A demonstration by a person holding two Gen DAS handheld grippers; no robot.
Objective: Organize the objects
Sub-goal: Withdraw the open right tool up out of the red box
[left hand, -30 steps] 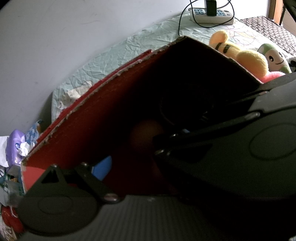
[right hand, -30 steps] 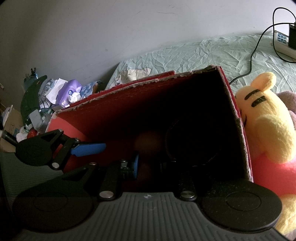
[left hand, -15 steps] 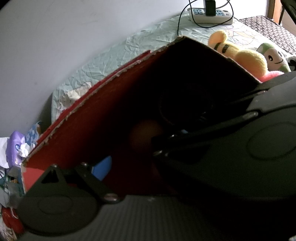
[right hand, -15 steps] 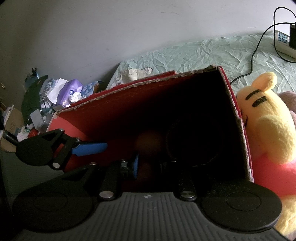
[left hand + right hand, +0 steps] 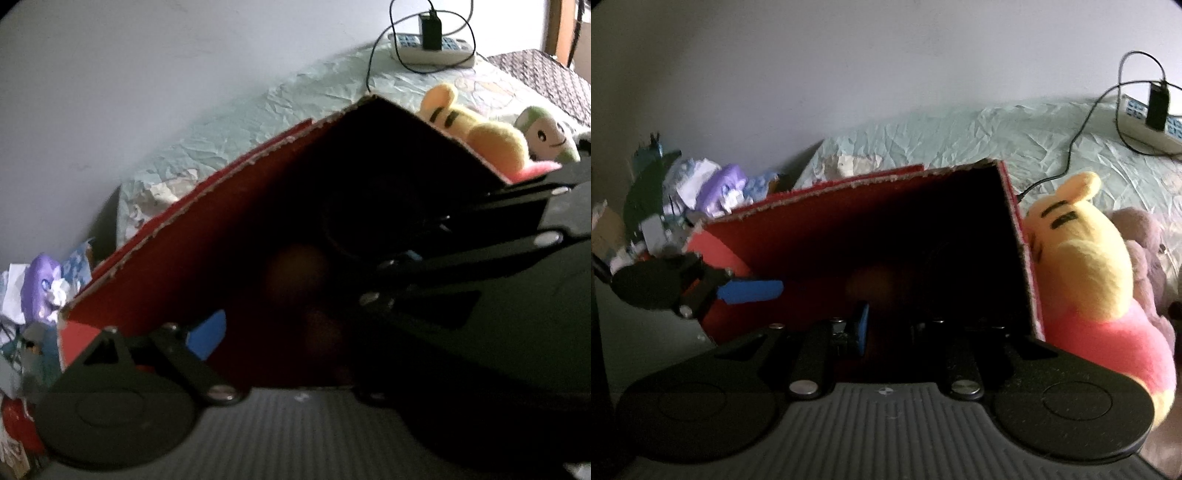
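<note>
Both hand-held grippers drawn back from red box (image 5: 871,229) on bed (image 5: 960,133); view raised. Right hand-held gripper (image 5: 897,325) seen spread, empty. Left hand-held gripper (image 5: 295,332): state unclear. Ball (image 5: 871,284) left inside; deposit judged done.

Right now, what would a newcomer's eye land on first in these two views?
The big red cardboard box fills the middle, its dark inside facing both cameras with a dim orange ball deep within. Pressed against its right wall lies a yellow plush bear in a pink shirt. Behind, on the pale green bedsheet, sits a white power strip.
</note>
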